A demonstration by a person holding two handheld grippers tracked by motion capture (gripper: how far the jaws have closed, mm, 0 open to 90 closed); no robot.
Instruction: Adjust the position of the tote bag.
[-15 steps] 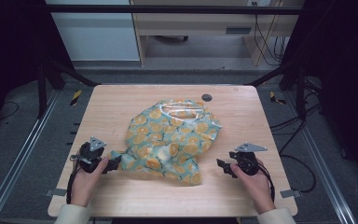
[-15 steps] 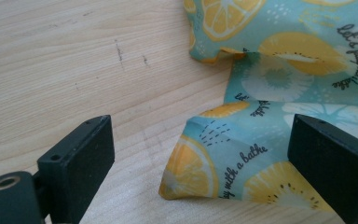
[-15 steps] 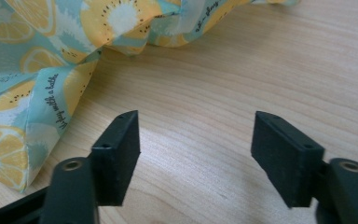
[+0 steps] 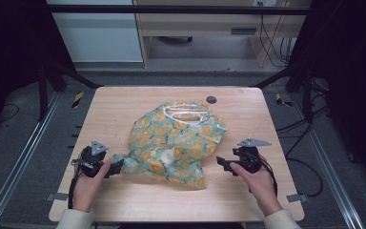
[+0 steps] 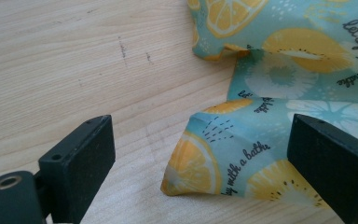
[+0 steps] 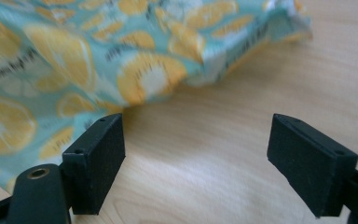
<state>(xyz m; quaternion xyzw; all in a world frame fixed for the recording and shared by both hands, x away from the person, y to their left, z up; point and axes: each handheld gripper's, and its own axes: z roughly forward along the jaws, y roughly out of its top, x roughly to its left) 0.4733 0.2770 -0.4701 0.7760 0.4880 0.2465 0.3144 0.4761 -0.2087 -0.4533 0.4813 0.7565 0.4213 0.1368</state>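
Note:
A teal cloth (image 4: 176, 143) printed with yellow citrus slices lies crumpled in the middle of the wooden table (image 4: 124, 105), with a white loop (image 4: 186, 109) at its far end. My left gripper (image 4: 116, 164) rests at the cloth's near left corner, jaws open. In the left gripper view that corner of the cloth (image 5: 214, 154) lies on the wood between the spread jaws of the left gripper (image 5: 200, 140), and the pads do not press it. My right gripper (image 4: 221, 163) is open just right of the cloth. In the right gripper view the right gripper (image 6: 196, 135) has bare wood between its jaws, the cloth (image 6: 51, 60) beyond.
A small black round cap (image 4: 211, 99) sits in the tabletop near the far edge. Metal frame rails (image 4: 24, 152) run along both sides of the table. Bare wood stretches to the left, the right and the front of the cloth.

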